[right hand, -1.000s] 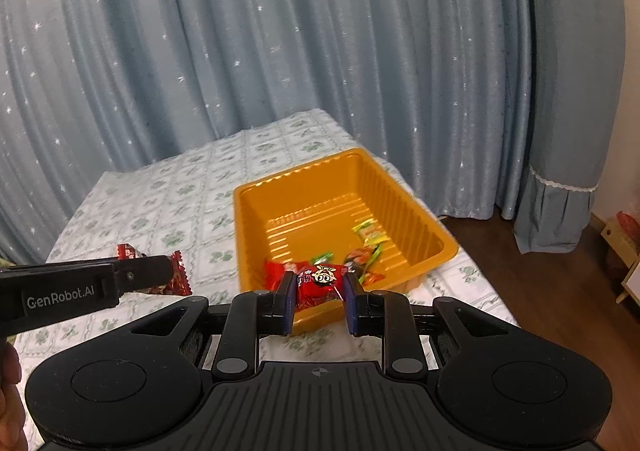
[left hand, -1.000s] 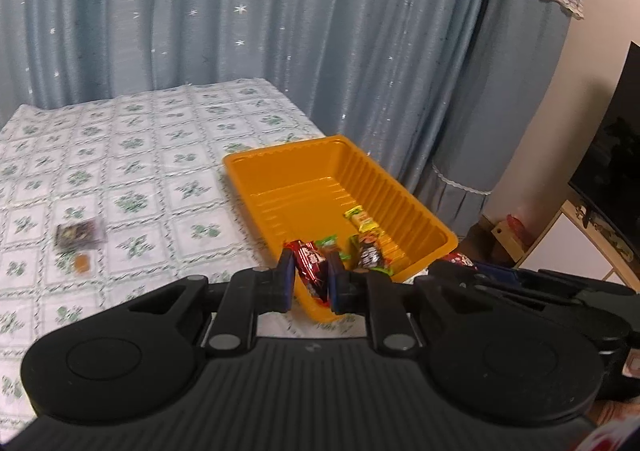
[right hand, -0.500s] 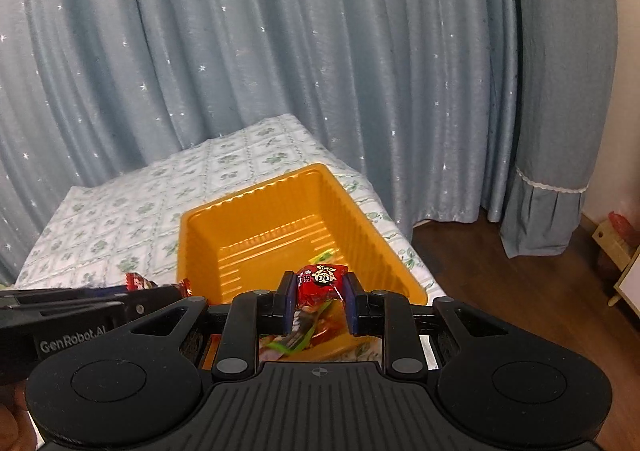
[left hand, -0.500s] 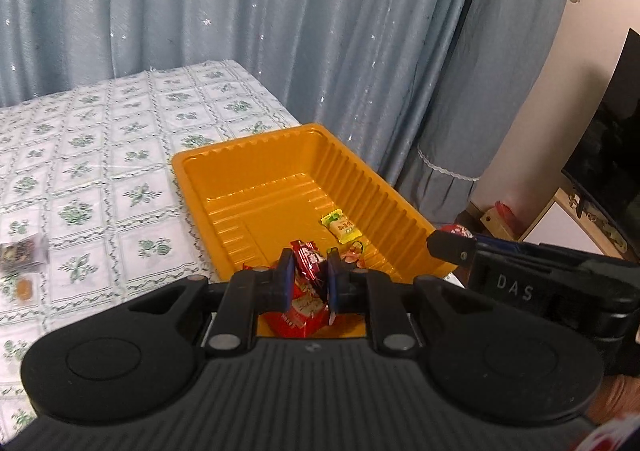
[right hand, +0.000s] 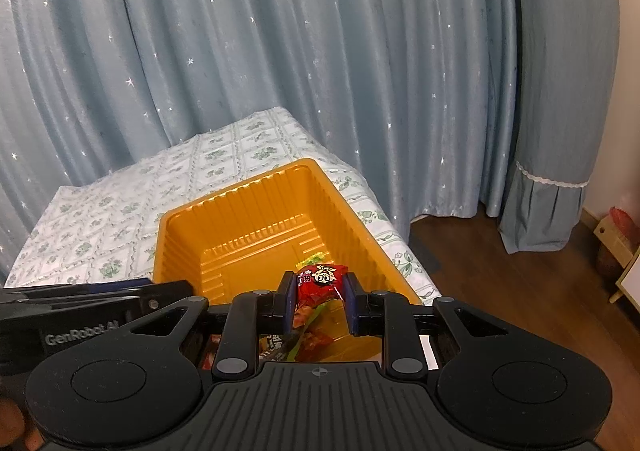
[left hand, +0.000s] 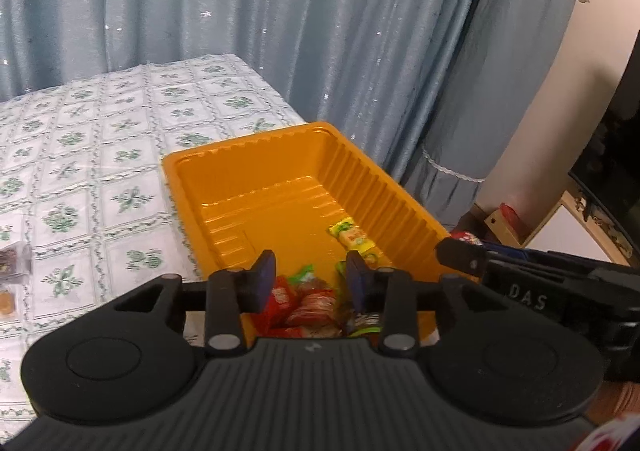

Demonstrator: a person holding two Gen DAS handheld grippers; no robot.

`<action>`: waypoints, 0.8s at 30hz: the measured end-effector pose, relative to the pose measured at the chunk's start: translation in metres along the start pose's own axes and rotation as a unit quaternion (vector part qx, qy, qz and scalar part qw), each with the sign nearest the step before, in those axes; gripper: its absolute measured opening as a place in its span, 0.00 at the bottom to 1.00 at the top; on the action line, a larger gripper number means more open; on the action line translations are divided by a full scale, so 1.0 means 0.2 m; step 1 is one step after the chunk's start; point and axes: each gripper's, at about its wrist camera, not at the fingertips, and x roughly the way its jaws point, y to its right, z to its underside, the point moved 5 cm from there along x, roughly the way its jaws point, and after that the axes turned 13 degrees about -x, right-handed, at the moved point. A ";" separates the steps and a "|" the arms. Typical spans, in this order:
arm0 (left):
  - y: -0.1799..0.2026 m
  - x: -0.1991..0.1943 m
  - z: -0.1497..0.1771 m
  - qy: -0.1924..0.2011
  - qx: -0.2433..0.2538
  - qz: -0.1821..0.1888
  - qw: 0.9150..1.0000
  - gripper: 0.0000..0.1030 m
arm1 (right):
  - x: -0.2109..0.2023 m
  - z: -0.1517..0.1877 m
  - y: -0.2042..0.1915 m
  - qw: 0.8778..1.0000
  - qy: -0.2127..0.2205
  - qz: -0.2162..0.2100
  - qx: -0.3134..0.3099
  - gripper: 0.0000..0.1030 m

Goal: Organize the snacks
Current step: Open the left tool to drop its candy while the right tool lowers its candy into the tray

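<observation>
- The left gripper (left hand: 311,278) is seen over the near end of the orange tray (left hand: 384,187); its jaws are opening, and no packet is pressed by its pads.
- A red packet (left hand: 310,305) is seen just below and between those opening jaws, lying among the other sweets at the tray's near end; it is judged to be out of the grip.
- The right gripper (right hand: 319,301) is kept closed on a red snack packet (right hand: 320,283) with a cartoon face, held above the tray's near end (right hand: 256,219).
- More wrappers are seen under that held packet, on the tray floor; a yellow-green sweet (left hand: 352,237) lies a little farther in, by the ribbed right wall.
- The far half of the tray is bare.
- The tray is set near the corner of a table under a flowered cloth (left hand: 100,155); a small dark packet (left hand: 12,261) and an orange bit (left hand: 6,301) are left on the cloth, well apart from the tray.
- The step in hand is judged to be the dropping of snacks into the tray: the left drop is under way, the right is not yet made.
- Next, the right jaws need to be opened over the tray, clear of its rim, so that the packet falls inside.
- After that, the pieces left on the cloth are likely to be fetched.
</observation>
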 end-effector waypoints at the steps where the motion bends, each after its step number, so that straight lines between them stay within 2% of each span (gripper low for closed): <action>1: -0.01 -0.01 0.00 0.001 -0.002 -0.002 1.000 0.33 | 0.00 0.00 0.00 1.000 -0.001 0.000 0.000 0.24; 11: -0.15 -0.10 0.02 0.009 -0.016 -0.036 0.999 0.35 | 0.00 -0.02 -0.07 1.000 0.001 -0.016 -0.001 0.24; 24: -0.22 -0.12 0.03 0.010 -0.026 -0.042 0.999 0.40 | 0.06 -0.06 -0.14 0.999 0.008 -0.041 0.012 0.24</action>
